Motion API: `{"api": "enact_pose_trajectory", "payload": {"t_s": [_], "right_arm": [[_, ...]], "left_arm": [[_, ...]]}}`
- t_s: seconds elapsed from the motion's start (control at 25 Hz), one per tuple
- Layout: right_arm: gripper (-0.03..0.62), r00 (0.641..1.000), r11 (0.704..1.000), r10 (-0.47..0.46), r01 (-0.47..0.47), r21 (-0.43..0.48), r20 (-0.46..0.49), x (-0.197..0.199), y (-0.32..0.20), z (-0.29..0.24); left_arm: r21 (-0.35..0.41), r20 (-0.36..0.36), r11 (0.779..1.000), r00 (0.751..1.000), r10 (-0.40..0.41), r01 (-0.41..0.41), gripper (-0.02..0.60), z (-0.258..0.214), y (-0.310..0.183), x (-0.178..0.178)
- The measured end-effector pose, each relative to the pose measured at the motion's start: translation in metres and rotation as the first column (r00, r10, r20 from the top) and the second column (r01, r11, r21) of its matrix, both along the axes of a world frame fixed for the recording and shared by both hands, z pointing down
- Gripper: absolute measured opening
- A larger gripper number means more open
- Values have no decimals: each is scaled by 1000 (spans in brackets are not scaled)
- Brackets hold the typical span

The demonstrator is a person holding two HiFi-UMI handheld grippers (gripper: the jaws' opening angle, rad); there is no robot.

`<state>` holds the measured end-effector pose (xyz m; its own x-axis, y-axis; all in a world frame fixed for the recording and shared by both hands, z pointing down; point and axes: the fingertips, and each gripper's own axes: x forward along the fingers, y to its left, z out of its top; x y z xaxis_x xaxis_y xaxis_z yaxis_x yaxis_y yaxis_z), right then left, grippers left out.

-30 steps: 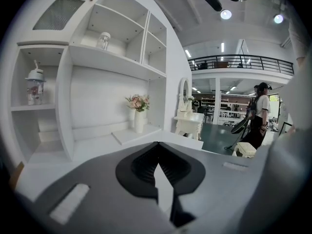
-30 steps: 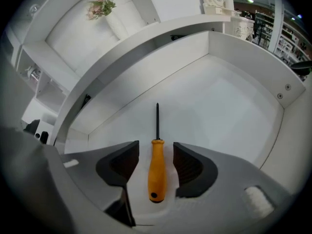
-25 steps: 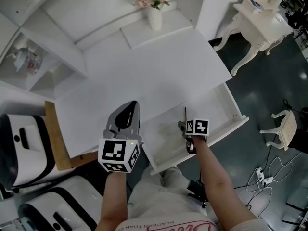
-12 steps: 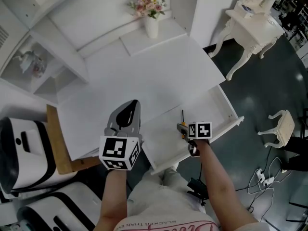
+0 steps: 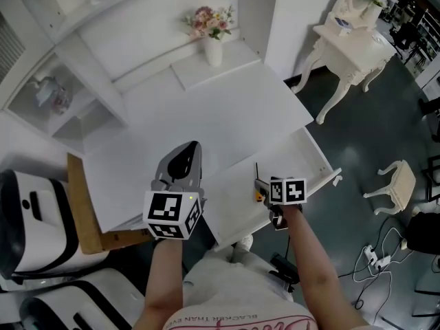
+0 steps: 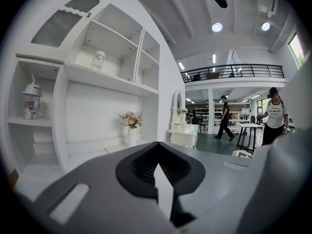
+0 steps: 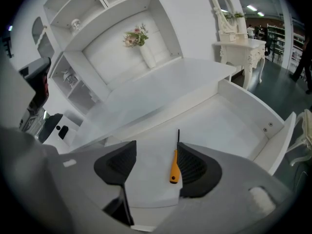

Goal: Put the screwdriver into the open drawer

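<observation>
The screwdriver [image 7: 173,167], with an orange handle and a thin dark shaft, lies flat on the floor of the open white drawer [image 7: 234,126]. In the head view the screwdriver [image 5: 258,192] rests near the drawer's [image 5: 323,165] front left. My right gripper [image 7: 156,147] hangs above it, pointing steeply down. Its jaws are apart and closing, and they hold nothing. From the head view the right gripper [image 5: 266,188] shows just right of the tool. My left gripper [image 5: 188,148] hovers over the desk top [image 5: 206,108], and in its own view that gripper [image 6: 156,145] is shut and empty.
A vase of flowers [image 5: 212,36] stands at the back of the desk. A wooden board [image 5: 78,198] and white machines [image 5: 27,218] sit at the left. On the dark floor to the right are a white vanity table [image 5: 344,40] and a stool [image 5: 397,184].
Both grippers have risen. The right one has lifted away from the screwdriver, which stays lying in the drawer.
</observation>
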<state>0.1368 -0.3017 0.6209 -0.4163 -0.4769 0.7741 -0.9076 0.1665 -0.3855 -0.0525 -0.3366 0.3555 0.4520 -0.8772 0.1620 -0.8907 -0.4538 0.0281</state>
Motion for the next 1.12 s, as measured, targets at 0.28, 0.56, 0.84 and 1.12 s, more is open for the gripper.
{"api": "enact_pose_trajectory", "payload": {"t_s": [0.28,0.56,0.84,1.12], "right_arm": [[175,999,997,-34,33,75,4,-8,0,-40],[84,1000,985,-30,31,172,-7,1,3,-82],[3,1000,948,-4,8,318,-15,6,4,-132],[2,999,893,-14,26,449,-31,-2,9,-182]], "left_arm": [[37,-13,999,1000,26,-25,20,-16,-3,5],[66,-4,996,998,63,-62,20,-28,-1,13],[93,-6,992,996,85,-84,20,-39,2,18],[108,-21,991,996,86,-83,20,-45,6,18]]}}
